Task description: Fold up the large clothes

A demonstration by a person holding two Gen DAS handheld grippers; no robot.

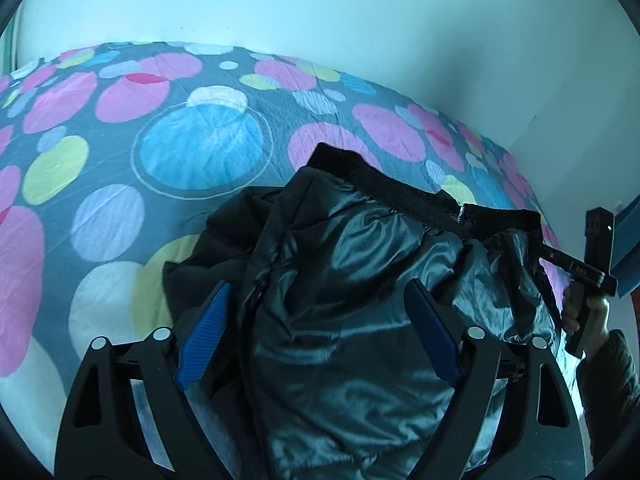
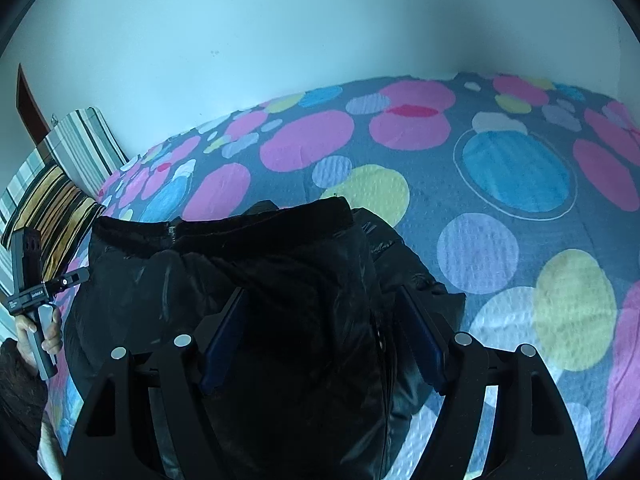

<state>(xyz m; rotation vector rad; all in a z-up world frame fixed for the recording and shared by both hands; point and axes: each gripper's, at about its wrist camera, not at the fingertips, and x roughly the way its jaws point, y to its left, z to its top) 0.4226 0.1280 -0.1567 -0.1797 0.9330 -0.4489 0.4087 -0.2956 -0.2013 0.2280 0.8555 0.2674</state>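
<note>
Now we hover both grippers, left gripper (image 1: 318,332) and right gripper (image 2: 320,340), jaws apart, over the jacket (image 1: 360,300) on the bed (image 1: 100,140); we should grasp matching edges.

The bed (image 2: 500,248) is covered by a grey sheet (image 1: 100,152) printed with pink, blue, yellow-green and pale lilac circles. A plain pale wall (image 2: 280,32) runs directly behind the bed. Striped pillows (image 2: 68,184) lean against this wall at the bed's end, beside a brown board (image 2: 28,100).
</note>
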